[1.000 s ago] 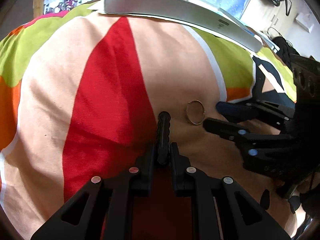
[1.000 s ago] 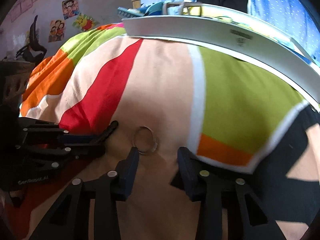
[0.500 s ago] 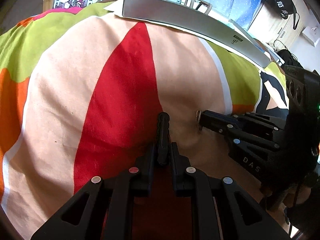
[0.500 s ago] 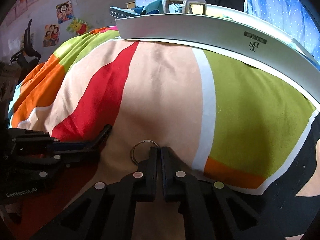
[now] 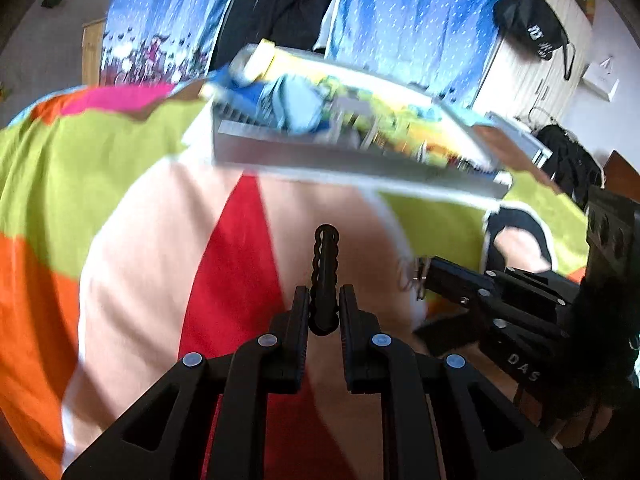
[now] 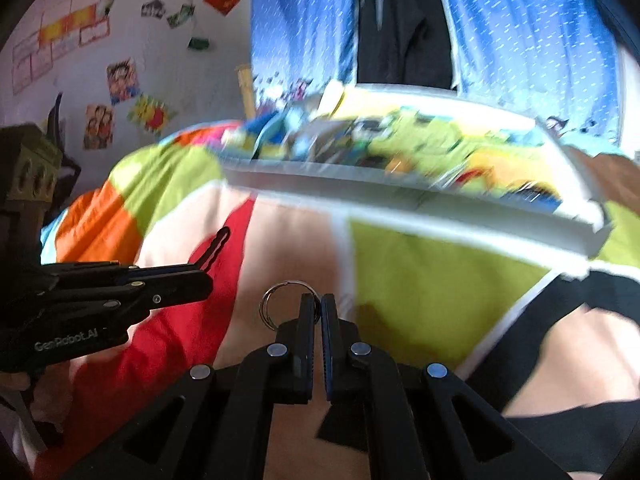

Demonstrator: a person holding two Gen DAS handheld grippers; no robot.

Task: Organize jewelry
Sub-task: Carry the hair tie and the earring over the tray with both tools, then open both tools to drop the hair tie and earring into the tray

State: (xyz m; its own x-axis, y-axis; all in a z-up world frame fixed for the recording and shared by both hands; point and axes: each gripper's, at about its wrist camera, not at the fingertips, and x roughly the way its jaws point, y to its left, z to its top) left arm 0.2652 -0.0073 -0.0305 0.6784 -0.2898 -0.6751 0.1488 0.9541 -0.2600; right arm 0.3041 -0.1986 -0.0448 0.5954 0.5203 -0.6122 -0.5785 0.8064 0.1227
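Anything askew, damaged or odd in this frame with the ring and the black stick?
Nothing stands out. The right gripper is shut on the metal ring, and the left gripper is shut on the black ridged stick. The white tray is motion-blurred, so its contents are unreadable.

you face a bed (image 5: 120,216) with a patchwork cover, blue dotted curtains (image 6: 520,40) behind it, and cartoon posters (image 6: 120,80) on the white wall (image 6: 192,68).
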